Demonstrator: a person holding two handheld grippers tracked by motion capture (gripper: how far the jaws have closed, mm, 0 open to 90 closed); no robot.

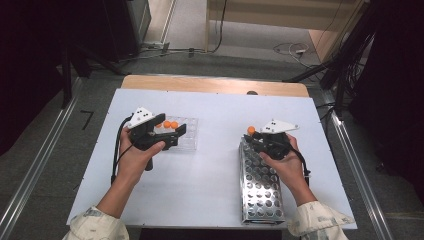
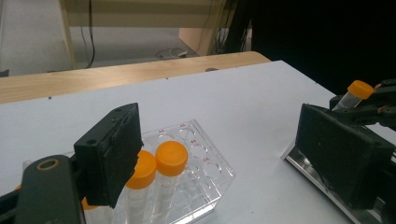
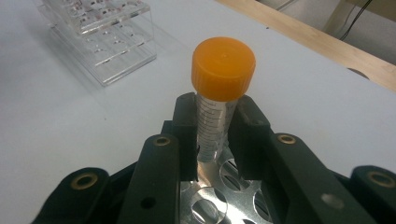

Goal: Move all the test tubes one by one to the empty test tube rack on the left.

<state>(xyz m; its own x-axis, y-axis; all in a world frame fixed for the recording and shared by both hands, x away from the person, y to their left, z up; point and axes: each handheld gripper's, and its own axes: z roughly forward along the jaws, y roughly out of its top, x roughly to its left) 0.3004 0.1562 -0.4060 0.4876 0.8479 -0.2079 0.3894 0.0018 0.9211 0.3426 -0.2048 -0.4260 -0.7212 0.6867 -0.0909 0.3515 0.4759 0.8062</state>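
**Capped tube held over the metal rack**

The right gripper [image 3: 215, 135] has its jaws closed on an orange-capped tube [image 3: 219, 100], pinching the clear graduated body just below the cap. The tube stands upright over the far end of the perforated metal rack [image 1: 261, 187] on the white worktop [image 1: 215, 170], its lower end at or just inside a hole — which of the two cannot be told, since the jaws cover it.

The left gripper [image 1: 167, 131] hangs with its jaws wide apart and nothing between them, above the clear plastic rack [image 2: 205, 179], where two more orange-capped tubes [image 2: 170, 161] stand side by side.

By the look of it the tube is light, stiff plastic with a smooth, round wall, so it could turn or slide in a loose pinch. A hold high on the body, under the ridged cap, keeps it plumb and leaves the bottom free to enter a hole. Whether it carries any liquid is hard to make out — its lower part is hidden.
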